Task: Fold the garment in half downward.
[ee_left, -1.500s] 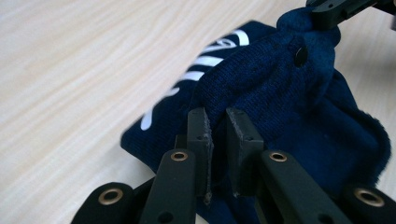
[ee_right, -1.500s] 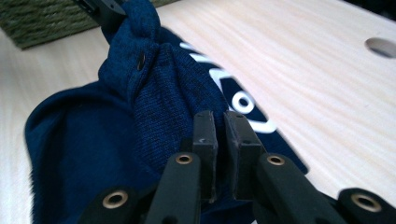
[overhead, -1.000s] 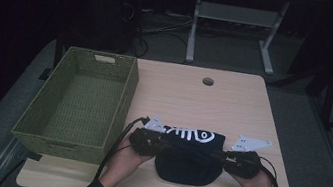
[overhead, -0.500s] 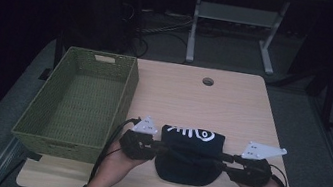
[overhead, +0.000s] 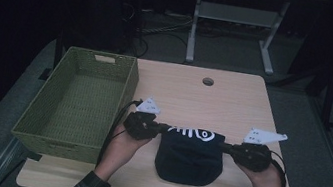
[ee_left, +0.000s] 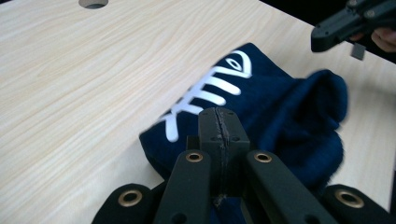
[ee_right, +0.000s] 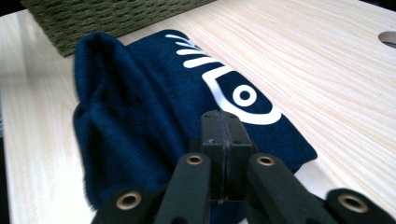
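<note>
knit navy beanie (white fishbone print) | woven green basket | pale woodgrain table

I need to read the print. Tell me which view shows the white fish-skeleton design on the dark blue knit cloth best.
The left gripper view: the white fish-skeleton design shows head and ribs, close and sharp. The right gripper view shows it partly cut off by the dark blue knit cloth. The high view shows it small and dim.

You held the dark hat at its far corners, left gripper and right gripper pinching, beside the green basket on the left of the table.
</note>
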`<state>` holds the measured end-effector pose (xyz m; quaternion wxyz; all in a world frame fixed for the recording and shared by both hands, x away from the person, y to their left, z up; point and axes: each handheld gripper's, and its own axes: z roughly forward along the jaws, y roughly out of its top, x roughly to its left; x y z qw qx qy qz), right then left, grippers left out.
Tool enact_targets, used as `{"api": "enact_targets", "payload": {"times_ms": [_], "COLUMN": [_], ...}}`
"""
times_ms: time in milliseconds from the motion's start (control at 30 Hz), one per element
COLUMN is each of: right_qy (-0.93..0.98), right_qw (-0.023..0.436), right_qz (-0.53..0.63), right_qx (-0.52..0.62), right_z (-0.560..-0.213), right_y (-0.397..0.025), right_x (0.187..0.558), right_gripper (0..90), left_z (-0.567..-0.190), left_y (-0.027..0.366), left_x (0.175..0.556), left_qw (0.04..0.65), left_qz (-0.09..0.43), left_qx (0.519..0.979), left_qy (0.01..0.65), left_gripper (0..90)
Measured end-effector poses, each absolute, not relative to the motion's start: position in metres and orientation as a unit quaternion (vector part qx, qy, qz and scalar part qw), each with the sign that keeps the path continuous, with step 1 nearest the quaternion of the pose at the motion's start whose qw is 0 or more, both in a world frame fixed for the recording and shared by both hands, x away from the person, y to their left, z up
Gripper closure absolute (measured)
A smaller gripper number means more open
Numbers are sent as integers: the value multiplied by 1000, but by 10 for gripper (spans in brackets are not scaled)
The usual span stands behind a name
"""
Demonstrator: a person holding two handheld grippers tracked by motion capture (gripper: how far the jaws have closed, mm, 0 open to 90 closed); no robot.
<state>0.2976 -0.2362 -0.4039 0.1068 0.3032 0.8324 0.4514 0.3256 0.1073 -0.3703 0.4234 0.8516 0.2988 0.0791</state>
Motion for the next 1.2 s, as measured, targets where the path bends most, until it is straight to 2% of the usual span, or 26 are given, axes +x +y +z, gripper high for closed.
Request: {"api": "enact_targets", "payload": {"times_ms": [200, 400, 1200], "right_qy": [837, 840, 859], "right_qw": [92, 86, 36], "right_qz": [446, 443, 417], "right_qx": [304, 300, 294], "right_z": [-414, -418, -450], "right_y": [-230, -228, -213], "right_x": [301, 295, 261], "right_gripper": [897, 896, 897], "left_z": [-387, -400, -437], "left_y": [91, 82, 63], "left_x": [354, 365, 372], "left_qw": [409, 392, 339], "left_qz": [73, 67, 46], "left_qx": [853, 860, 890], "left_qy": [316, 320, 302], "left_gripper": [900, 900, 900]}}
